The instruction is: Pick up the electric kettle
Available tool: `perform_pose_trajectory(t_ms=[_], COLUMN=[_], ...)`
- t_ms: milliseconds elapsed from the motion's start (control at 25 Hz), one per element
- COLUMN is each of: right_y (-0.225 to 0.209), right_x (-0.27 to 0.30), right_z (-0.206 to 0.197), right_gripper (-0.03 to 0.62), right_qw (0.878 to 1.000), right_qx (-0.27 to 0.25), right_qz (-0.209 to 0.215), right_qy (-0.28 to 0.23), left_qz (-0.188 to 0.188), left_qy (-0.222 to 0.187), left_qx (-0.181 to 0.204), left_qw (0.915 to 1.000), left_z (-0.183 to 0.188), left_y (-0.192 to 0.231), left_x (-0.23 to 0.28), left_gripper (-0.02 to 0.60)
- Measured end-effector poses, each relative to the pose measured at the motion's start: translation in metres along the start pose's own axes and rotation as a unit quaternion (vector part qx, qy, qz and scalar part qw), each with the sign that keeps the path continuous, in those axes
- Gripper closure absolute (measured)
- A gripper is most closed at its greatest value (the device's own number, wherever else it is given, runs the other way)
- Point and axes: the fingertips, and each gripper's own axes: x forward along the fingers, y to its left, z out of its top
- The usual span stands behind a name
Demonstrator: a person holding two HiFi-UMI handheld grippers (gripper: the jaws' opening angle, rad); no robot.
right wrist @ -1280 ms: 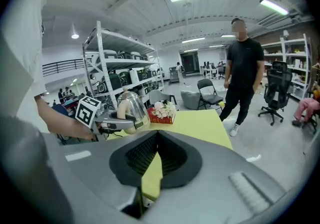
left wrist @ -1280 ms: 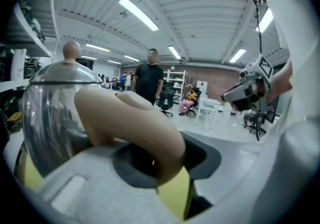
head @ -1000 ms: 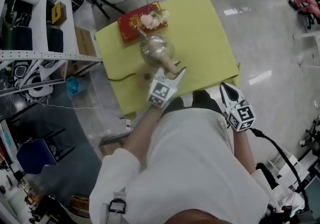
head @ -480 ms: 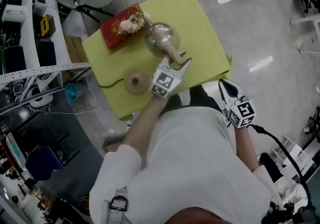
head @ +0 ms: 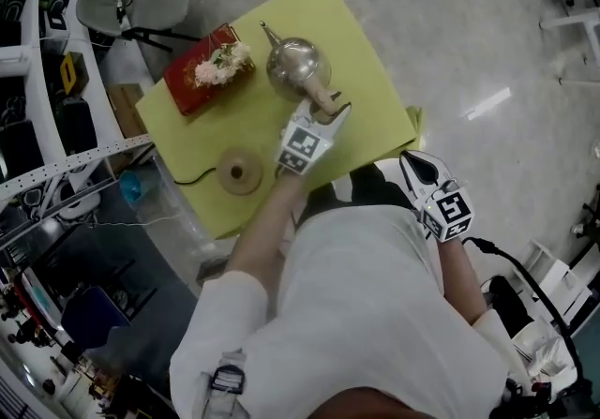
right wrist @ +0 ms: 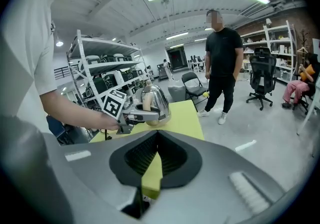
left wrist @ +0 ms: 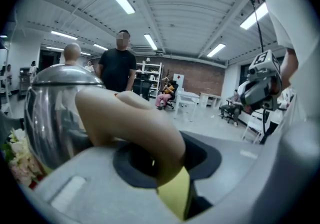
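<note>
One task object: the electric kettle (head: 293,67), a rounded steel pot with a thin spout, sits over the far half of the yellow tabletop (head: 370,75). It is well apart from its round base (head: 239,171) and near the red box (head: 187,87) topped with flowers.
Left hand-held gripper (head: 328,112): pinching the kettle's pale handle (head: 320,97), which lies between its dark pads.
Right hand-held gripper (head: 412,161): tips pressed together, nothing in it, hanging just off the near edge of the tabletop.
Handling: I judge it rigid, with a polished, slippery body. It will be heavier if there is water inside, which I cannot see. The weight sits ahead of the handle, so it will want to tip spout-down.
Where to hold: the handle, seated deep in the pads. The steel body would slide.
Head view only: base, box and both hand-held grippers together.
Right gripper view only: the kettle side-on. Even so, I cannot tell whether its bottom is clear of the tabletop.
Left gripper view only: the pads' contact on the handle.
</note>
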Motion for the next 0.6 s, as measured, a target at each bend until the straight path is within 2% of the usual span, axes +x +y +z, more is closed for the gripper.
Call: perform_pose_trajectory(t_ms=[600], right_y=[-0.077], right_x=[0.025], right_z=[0.014], right_gripper=[0.589], right_qw=[0.999], right_qx=[0.010], right_qz=[0.024], right_qy=[0.041], left_qz=[-0.005], left_qy=[0.021], left_qx=[-0.019], left_qw=[0.9996], left_z=[-0.015], left_y=[0.056], left_x=[0.080], left_gripper=[0.463])
